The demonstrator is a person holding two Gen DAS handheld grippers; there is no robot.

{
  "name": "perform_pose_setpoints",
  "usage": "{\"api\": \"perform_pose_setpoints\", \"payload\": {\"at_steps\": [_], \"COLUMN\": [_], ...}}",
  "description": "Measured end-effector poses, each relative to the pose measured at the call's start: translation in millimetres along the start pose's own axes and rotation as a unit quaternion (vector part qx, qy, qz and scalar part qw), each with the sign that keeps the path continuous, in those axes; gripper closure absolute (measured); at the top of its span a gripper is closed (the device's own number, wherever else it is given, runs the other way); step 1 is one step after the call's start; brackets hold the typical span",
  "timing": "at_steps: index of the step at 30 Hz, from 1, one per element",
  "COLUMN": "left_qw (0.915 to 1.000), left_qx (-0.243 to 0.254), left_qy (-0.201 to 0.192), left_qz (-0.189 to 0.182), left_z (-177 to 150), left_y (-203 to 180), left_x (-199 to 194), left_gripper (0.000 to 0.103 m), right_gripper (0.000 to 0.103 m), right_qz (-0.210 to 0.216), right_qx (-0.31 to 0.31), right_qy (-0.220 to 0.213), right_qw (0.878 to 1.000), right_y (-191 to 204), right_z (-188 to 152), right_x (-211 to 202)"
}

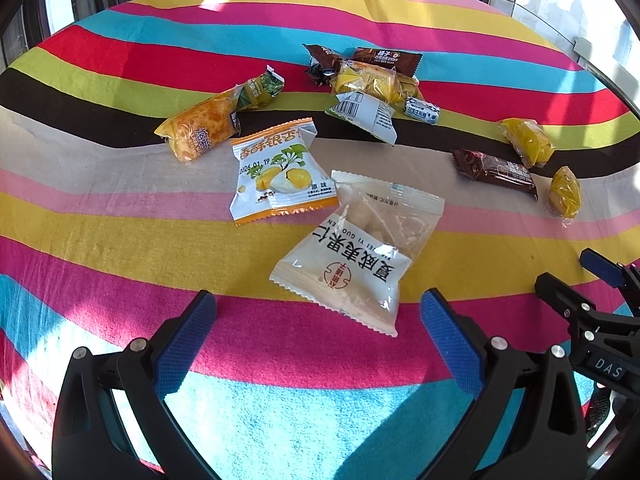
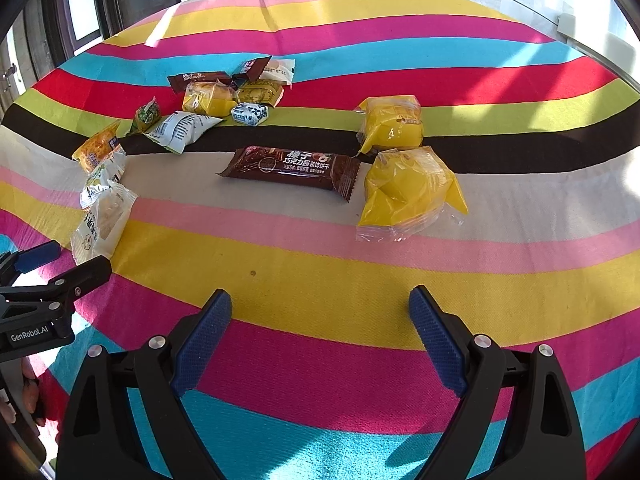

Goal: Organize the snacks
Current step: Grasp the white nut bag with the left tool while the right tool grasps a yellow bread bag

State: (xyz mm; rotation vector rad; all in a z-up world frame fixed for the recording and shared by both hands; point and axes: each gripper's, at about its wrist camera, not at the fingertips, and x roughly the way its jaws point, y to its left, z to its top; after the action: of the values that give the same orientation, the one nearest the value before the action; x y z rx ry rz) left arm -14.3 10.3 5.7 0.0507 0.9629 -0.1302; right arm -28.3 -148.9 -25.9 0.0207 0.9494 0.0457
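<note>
Table: striped cloth [image 1: 120,240] is covering the whole top; sun patches are falling across it.
Left gripper [image 1: 316,326]: hovering low over the cloth, jaws standing wide apart, holding nothing; blue pads [image 1: 188,340] are showing.
Nut pack [image 1: 356,252]: white and clear, lying flat, its near corner reaching into the gap between the left jaws, not touching either pad.
Ginkgo pack [image 1: 276,172]: white with orange edges, lying just behind the nut pack, edges overlapping.
Orange roll [image 1: 200,130]: lying tilted to the left of the ginkgo pack, a small green pack [image 1: 262,88] touching its far end.
Pile [image 1: 368,80]: brown, yellow and white packs are heaping together at the far middle of the table.
Right gripper [image 2: 320,330]: hovering over the yellow and pink stripes, jaws spread, nothing between them.
Brown bar [image 2: 292,166]: lying flat ahead of the right gripper, well apart from it.
Yellow cakes: one [image 2: 404,196] is sitting just right of the bar's end; another [image 2: 390,124] is sitting just behind it.
Fingers [image 2: 30,396]: showing at the lower left edge of the right view.
</note>
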Motion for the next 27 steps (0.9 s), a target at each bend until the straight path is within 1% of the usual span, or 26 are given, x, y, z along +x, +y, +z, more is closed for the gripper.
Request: {"api": "perform_pose_setpoints", "payload": {"at_steps": [2,3,5,7,10,14,16,17,18,19,20,22,24,27], "left_qw": [0.9998,0.9995,0.9985,0.9974,0.9962,0.9932,0.9926,0.9919,0.992,0.9925,0.9923,0.9914,0.9917,0.991], "left_qx": [0.013,0.024,0.047,0.063,0.07,0.093,0.107,0.114,0.112,0.11,0.108,0.095,0.09,0.076], "left_qy": [-0.005,0.0,0.0,0.004,0.007,0.013,0.009,0.004,0.0,-0.003,-0.002,-0.007,-0.021,-0.031], "left_qz": [-0.012,-0.022,-0.028,-0.035,-0.05,-0.069,-0.057,-0.055,-0.058,-0.055,-0.061,-0.089,-0.089,-0.106], "left_z": [-7.1,-9.0,-8.0,-2.5,9.9,25.3,29.3,30.3,31.5,31.7,31.4,24.7,14.7,-1.7], "left_y": [3.8,4.8,5.5,5.7,2.9,-21.1,-35.1,-40.6,-43.4,-44.7,-45.1,-40.4,-36.5,-27.5], "left_x": [-5.2,-4.9,-4.3,0.1,8.3,19.9,24.0,23.9,22.5,19.8,17.5,10.9,3.4,-10.0], "left_gripper": [0.001,0.001,0.001,0.001,0.001,0.002,0.008,0.018,0.035,0.046,0.056,0.057,0.057,0.057], "right_gripper": [0.016,0.016,0.016,0.016,0.017,0.017,0.017,0.017,0.017,0.017,0.017,0.017,0.017,0.017], "right_qz": [0.011,0.018,0.034,0.049,0.063,0.07,0.069,0.071,0.075,0.074,0.068,0.053,0.049,0.05], "right_qx": [-0.012,-0.014,-0.015,-0.018,-0.028,-0.023,-0.023,-0.022,-0.021,-0.017,-0.015,-0.011,0.003,0.025], "right_qy": [0.003,0.003,0.003,0.003,0.005,0.004,0.004,0.001,-0.005,-0.014,-0.022,-0.035,-0.038,-0.034], "right_qw": [1.0,1.0,0.999,0.999,0.998,0.997,0.997,0.997,0.997,0.997,0.997,0.998,0.998,0.998], "right_y": [-1.3,-2.8,-7.4,-12.3,-18.6,-27.0,-29.2,-31.0,-33.5,-37.0,-41.4,-53.7,-69.8,-91.8], "right_z": [-2.8,-4.1,-6.8,-10.0,-14.2,-17.6,-18.7,-18.8,-18.9,-18.1,-18.0,-15.9,-13.4,-11.0], "right_x": [-2.6,-4.1,-8.3,-12.3,-16.6,-20.1,-21.2,-22.5,-24.9,-27.7,-30.7,-34.8,-36.2,-36.2]}}
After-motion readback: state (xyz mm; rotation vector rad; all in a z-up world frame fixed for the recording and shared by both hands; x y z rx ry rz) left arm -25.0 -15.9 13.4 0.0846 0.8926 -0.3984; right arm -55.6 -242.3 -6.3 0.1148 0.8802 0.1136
